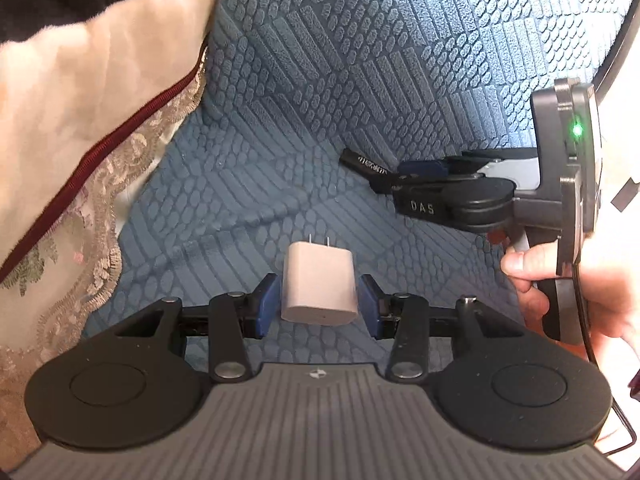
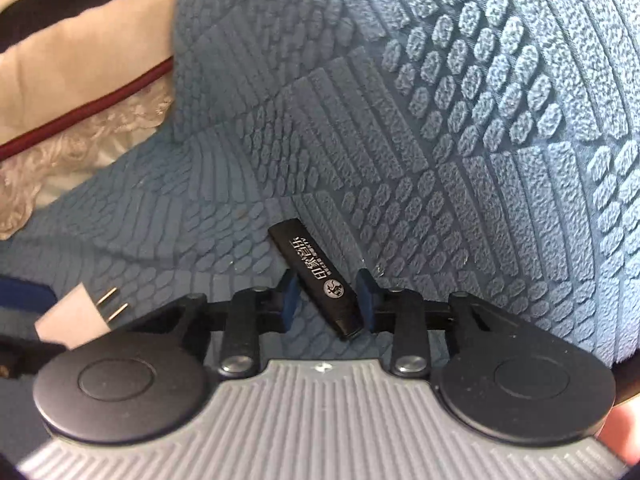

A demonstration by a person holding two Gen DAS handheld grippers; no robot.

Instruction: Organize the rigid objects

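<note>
Blue textured sofa cover [image 1: 320, 60] with a lace-edged cushion [image 1: 80, 140] at left; both grippers straddle small rigid items.

The left gripper [image 1: 318, 306] brackets the white charger plug [image 1: 318, 286] with its blue pads just beside the body and a slight gap showing on each side; grip is not confirmed, so lifting now risks the plug dropping onto the soft seat and tipping prongs-down. The plug is smooth, rounded, two prongs pointing away. The right gripper [image 2: 326, 304] brackets the black stick [image 2: 316, 278], a slim printed bar lying diagonally on the seat; closing on its skewed end risks it pivoting or squirting out.
</note>
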